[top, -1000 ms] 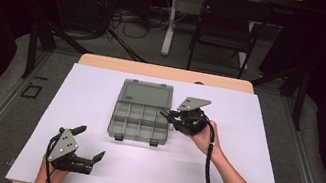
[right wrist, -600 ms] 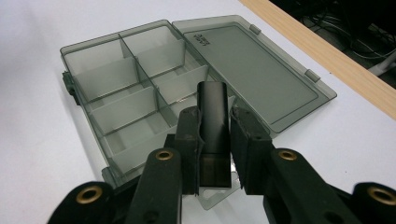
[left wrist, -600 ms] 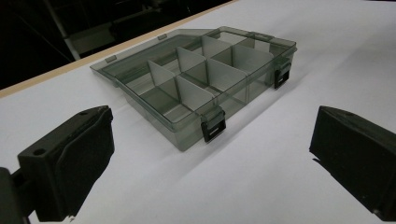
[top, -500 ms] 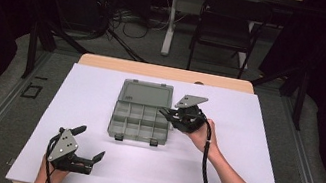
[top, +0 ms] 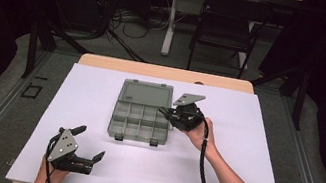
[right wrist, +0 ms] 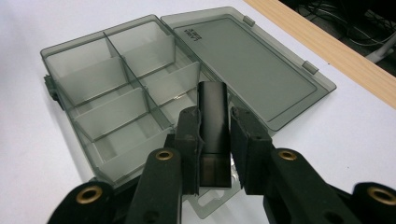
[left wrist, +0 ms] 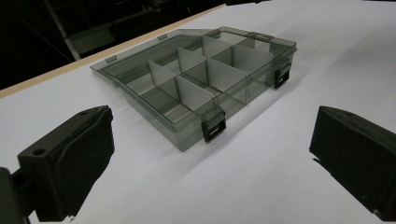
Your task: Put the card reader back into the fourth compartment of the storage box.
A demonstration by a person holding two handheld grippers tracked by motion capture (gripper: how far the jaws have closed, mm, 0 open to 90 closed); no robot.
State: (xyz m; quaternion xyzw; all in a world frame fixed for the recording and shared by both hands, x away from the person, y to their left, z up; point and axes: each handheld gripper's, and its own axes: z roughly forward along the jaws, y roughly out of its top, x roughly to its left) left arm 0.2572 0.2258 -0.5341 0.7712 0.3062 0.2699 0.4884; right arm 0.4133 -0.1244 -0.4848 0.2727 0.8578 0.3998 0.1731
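Organizer box lid open, embossed lid text unreadable. Right gripper clamps black block over box; left gripper wide open, empty.

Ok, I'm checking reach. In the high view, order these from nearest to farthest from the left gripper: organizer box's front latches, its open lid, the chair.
1. Front latches, box's near edge, up-right of the left gripper.
2. Open lid, flat behind the compartments.
3. Chair, on the floor beyond the table.
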